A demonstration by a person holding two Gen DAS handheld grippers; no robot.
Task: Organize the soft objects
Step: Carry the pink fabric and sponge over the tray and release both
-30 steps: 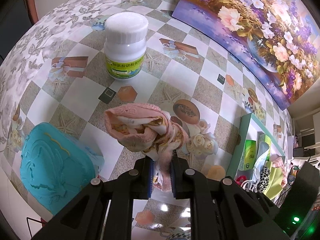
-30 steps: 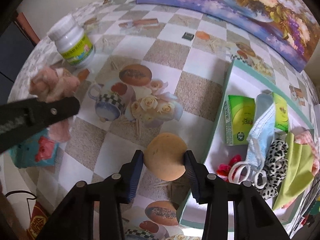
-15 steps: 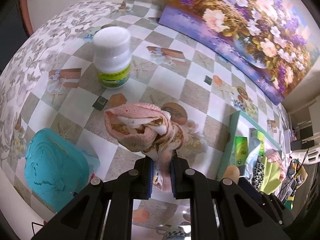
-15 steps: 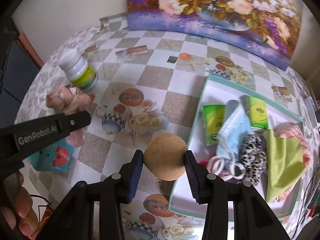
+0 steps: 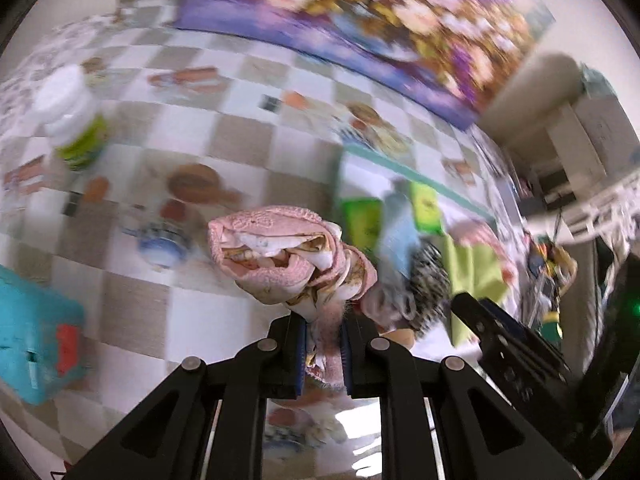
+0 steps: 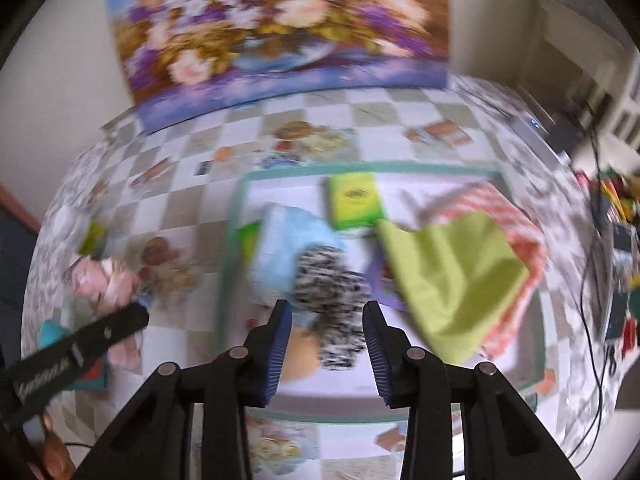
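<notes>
My left gripper (image 5: 323, 334) is shut on a crumpled pink cloth (image 5: 280, 258) and holds it above the table, left of the teal-rimmed tray (image 5: 404, 162). The cloth also shows in the right wrist view (image 6: 102, 280). My right gripper (image 6: 326, 320) is open above the tray (image 6: 236, 216). The tan ball (image 6: 304, 354) lies in the tray below the jaws, beside a black-and-white patterned cloth (image 6: 332, 292). The tray also holds a blue mask (image 6: 288, 236), a lime cloth (image 6: 452, 276), a pink checked cloth (image 6: 516, 224) and green packets (image 6: 354, 200). Both views are motion-blurred.
A white bottle with a green label (image 5: 72, 120) stands on the checked tablecloth at the left. A teal box (image 5: 32, 328) lies at the near left. A flower painting (image 6: 280, 32) leans against the wall behind. Cables and clutter (image 6: 608, 208) lie right of the table.
My right gripper moved right over the tray and opened, and the tan ball dropped into the tray. My left gripper swung right toward the tray with the pink cloth.
</notes>
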